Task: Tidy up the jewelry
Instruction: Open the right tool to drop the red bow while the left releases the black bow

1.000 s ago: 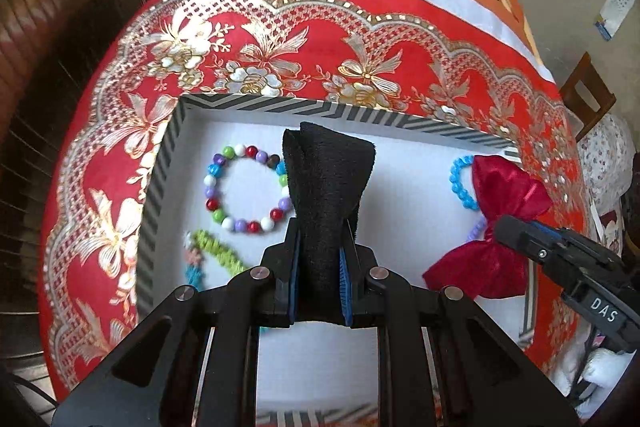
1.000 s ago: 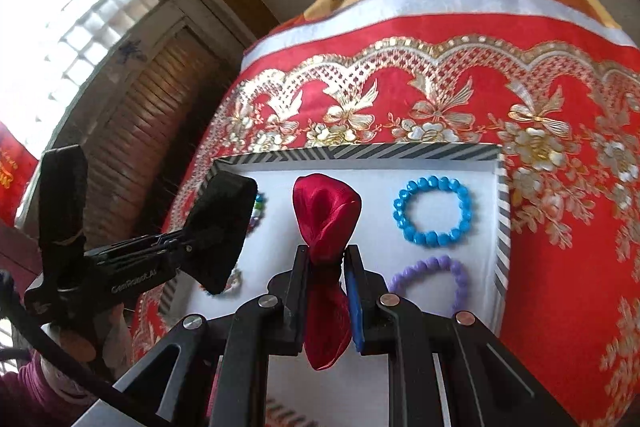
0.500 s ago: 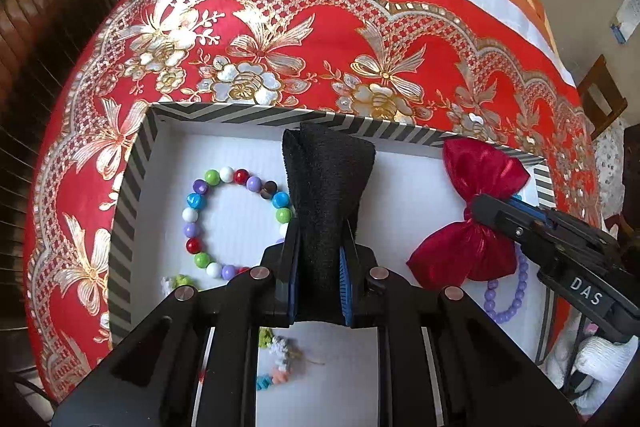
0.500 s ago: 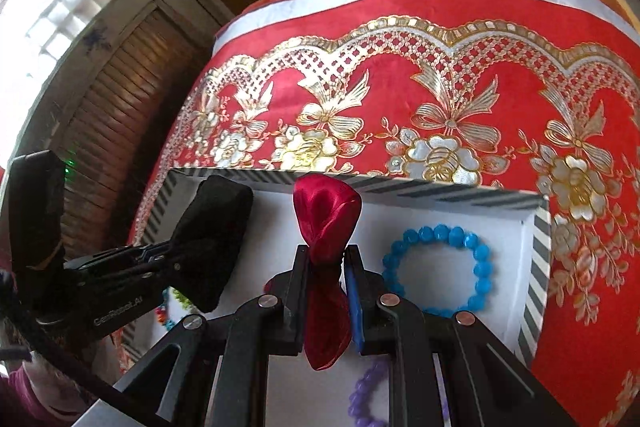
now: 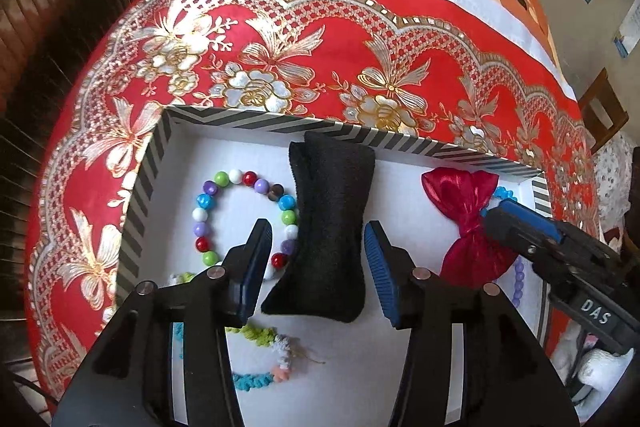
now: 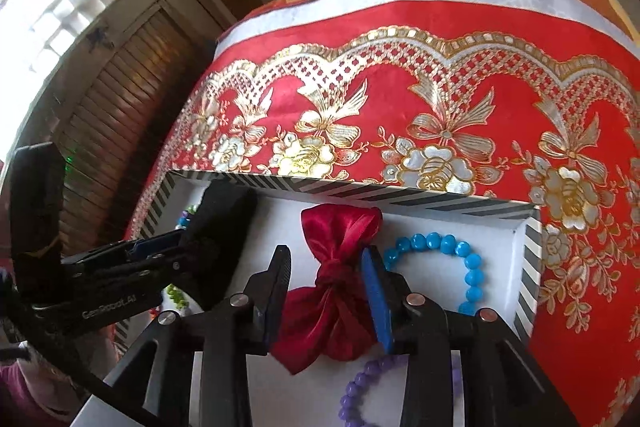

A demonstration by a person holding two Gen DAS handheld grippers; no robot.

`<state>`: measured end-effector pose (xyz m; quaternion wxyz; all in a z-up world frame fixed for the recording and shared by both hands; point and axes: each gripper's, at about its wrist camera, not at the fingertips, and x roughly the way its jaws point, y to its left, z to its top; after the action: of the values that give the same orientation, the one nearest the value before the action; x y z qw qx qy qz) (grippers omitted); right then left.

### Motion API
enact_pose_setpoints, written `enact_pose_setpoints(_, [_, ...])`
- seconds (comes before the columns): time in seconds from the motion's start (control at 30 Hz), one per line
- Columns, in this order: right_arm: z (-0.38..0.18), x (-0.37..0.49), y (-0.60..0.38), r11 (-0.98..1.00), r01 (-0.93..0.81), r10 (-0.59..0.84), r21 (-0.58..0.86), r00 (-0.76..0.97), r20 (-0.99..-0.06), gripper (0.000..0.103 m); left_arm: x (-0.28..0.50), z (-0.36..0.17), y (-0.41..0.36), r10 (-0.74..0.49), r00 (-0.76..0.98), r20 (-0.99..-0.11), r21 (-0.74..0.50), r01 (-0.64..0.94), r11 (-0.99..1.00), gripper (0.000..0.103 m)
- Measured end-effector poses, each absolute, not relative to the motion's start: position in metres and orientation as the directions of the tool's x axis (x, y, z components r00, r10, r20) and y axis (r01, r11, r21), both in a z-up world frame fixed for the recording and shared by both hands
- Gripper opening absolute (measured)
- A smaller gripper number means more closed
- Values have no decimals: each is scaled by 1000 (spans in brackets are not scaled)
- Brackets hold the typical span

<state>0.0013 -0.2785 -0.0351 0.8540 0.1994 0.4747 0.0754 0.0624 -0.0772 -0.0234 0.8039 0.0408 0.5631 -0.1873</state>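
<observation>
A black fabric bow [image 5: 328, 235] lies on the floor of the white box with the striped rim [image 5: 256, 117]. My left gripper [image 5: 316, 231] straddles it with its jaws opening, and both pads stand clear of the cloth. A red satin bow [image 6: 336, 267] rests by the box's far wall [image 6: 360, 189]. My right gripper [image 6: 326, 253] is around its knot with jaws opening, and there is a gap on the left side. In the left wrist view the red bow [image 5: 460, 203] and the right gripper [image 5: 490, 213] appear at the right. The right wrist view shows the left gripper [image 6: 176, 247] at the left.
The box also holds a multicoloured bead bracelet [image 5: 208, 203], a braided green, white and blue bracelet [image 5: 276, 343], a blue bead bracelet [image 6: 460, 247] and a purple one [image 6: 360, 387]. A red and gold cloth [image 5: 280, 27] lies under the box. A wooden chair [image 5: 600, 111] stands at the right.
Both grippers were shut on their bows and came lower into the box. Now both sets of jaws have spread, and the black and red bows lie released on the box floor.
</observation>
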Motion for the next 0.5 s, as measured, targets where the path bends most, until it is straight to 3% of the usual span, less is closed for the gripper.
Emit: enact_pose_setpoints(0.5, [-7,-41,-272,903,70,309,423,578,-755,38,27,3,-72,-242,356,-902,-99,375,922,47])
